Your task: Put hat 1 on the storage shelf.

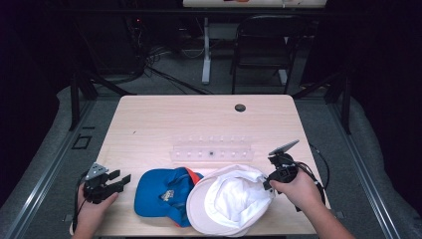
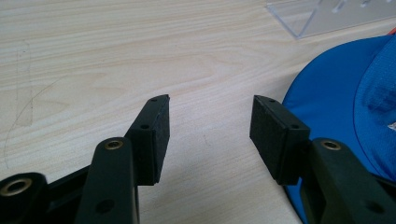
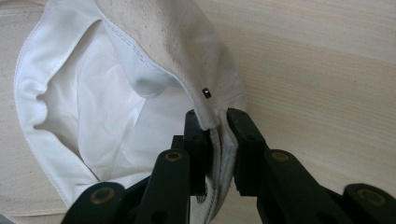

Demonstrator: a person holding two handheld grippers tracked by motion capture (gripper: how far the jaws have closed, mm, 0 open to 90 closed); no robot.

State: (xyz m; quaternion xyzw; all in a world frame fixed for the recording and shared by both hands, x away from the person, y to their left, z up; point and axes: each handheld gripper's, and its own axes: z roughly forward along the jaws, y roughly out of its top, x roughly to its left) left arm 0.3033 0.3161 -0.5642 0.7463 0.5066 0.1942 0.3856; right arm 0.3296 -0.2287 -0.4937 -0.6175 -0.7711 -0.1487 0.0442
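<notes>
A white cap [image 1: 230, 200] lies upside down at the table's front, its lining facing up, resting partly over a blue cap [image 1: 161, 189] with orange trim to its left. My right gripper [image 1: 269, 183] is shut on the white cap's [image 3: 140, 84] rim at its right side; the fabric is pinched between the jaws of that gripper [image 3: 215, 122]. My left gripper [image 1: 121, 180] hovers near the front left edge, open, pointing toward the blue cap [image 2: 345, 98]. Nothing sits between the pads [image 2: 156, 135] of the left gripper [image 2: 210, 105].
A clear plastic rack [image 1: 211, 148] with a row of pegs stands at mid-table just behind the caps; its corner [image 2: 327, 16] appears in the left gripper view. A cable hole [image 1: 240, 107] sits at the far edge. A chair [image 1: 261, 45] stands beyond the table.
</notes>
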